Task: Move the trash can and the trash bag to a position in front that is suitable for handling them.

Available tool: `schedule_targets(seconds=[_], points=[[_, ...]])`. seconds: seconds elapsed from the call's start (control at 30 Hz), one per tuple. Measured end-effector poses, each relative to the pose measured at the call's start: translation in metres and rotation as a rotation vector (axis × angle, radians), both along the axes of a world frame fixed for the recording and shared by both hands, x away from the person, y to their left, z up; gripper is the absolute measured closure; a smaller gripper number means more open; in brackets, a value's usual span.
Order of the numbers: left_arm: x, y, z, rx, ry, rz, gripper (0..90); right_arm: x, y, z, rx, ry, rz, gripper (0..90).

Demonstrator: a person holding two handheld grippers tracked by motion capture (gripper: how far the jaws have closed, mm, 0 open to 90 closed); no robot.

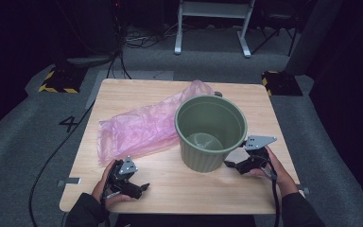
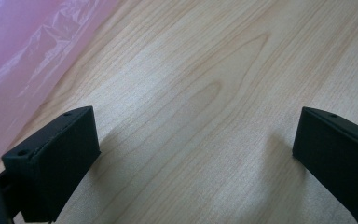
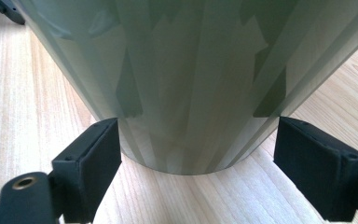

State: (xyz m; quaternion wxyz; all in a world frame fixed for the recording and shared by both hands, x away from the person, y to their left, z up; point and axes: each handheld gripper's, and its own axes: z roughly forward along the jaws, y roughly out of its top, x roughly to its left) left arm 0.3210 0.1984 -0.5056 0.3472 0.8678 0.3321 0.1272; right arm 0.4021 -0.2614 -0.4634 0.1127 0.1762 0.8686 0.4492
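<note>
right gripper (image 3: pixel 193 163): jaws spread wide, holding nothing, set to either side of the base of the olive-green ribbed plastic bucket (image 3: pixel 191 79); whether the pads touch its wall I cannot tell
left gripper (image 2: pixel 196 154): jaws wide apart and empty, over bare light wooden table (image 2: pixel 205 70)
bucket: upright, mouth up, right of centre on the table, directly ahead of the right gripper, which is the nearer one
pink crumpled plastic bag (image 1: pixel 142 125): long axis slanting from the near left to behind the bucket, just ahead of the left gripper

Green bin (image 1: pixel 211 135) and pink bag (image 1: pixel 144 127) block mid-table; near edge lies free.
</note>
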Motion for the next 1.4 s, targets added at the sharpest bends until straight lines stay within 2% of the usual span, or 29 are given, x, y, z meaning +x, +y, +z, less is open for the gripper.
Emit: schedule_targets(seconds=[0.8, 1.33, 1.4], points=[[0.000, 0.000, 0.000, 0.001, 0.000, -0.002, 0.0, -0.017, 0.038, 0.003, 0.009, -0.017, 0.128, 15.2], [0.000, 0.000, 0.000, 0.001, 0.000, -0.002, 0.0, -0.024, 0.059, 0.001, 0.001, -0.026, 0.171, 15.6], [0.000, 0.000, 0.000, 0.001, 0.000, -0.002, 0.0, -0.024, 0.060, 0.002, -0.012, -0.037, 0.172, 16.7]])
